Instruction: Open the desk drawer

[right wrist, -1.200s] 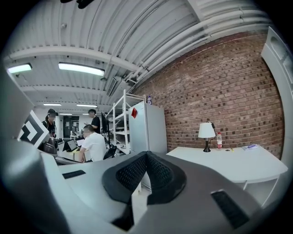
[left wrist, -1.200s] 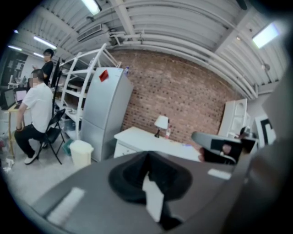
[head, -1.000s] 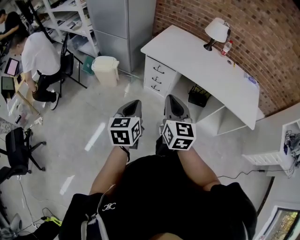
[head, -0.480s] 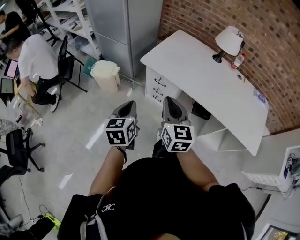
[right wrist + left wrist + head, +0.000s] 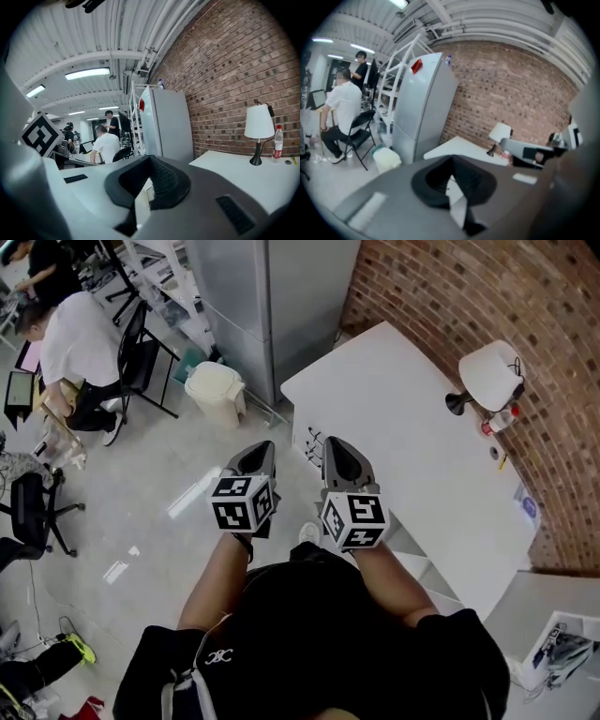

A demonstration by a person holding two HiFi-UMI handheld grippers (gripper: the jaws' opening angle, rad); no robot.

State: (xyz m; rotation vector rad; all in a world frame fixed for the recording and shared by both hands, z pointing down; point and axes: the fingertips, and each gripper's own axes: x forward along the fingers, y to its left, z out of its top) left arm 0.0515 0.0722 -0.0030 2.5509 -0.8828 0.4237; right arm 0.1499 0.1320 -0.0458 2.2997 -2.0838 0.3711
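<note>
The white desk (image 5: 403, 437) stands along the brick wall, and its drawer stack (image 5: 310, 442) with dark handles faces me at the near left corner. My left gripper (image 5: 251, 461) hovers just left of the drawers, shut and holding nothing. My right gripper (image 5: 337, 456) hangs above the drawer stack's top edge, its jaws together and nothing held. Neither touches the desk. In the left gripper view the desk (image 5: 454, 146) lies beyond the closed left gripper (image 5: 452, 180). The right gripper view looks over the closed right gripper (image 5: 149, 180) along the desk top (image 5: 243, 180).
A white lamp (image 5: 489, 376) and a small bottle (image 5: 500, 420) stand at the desk's far side. A grey cabinet (image 5: 272, 306) and a cream bin (image 5: 214, 390) are left of the desk. A person (image 5: 67, 348) sits farther left, near an office chair (image 5: 33, 512).
Both grippers have travelled forward together toward the desk. The drawer stack, earlier well ahead of the tips, now lies right between them.
</note>
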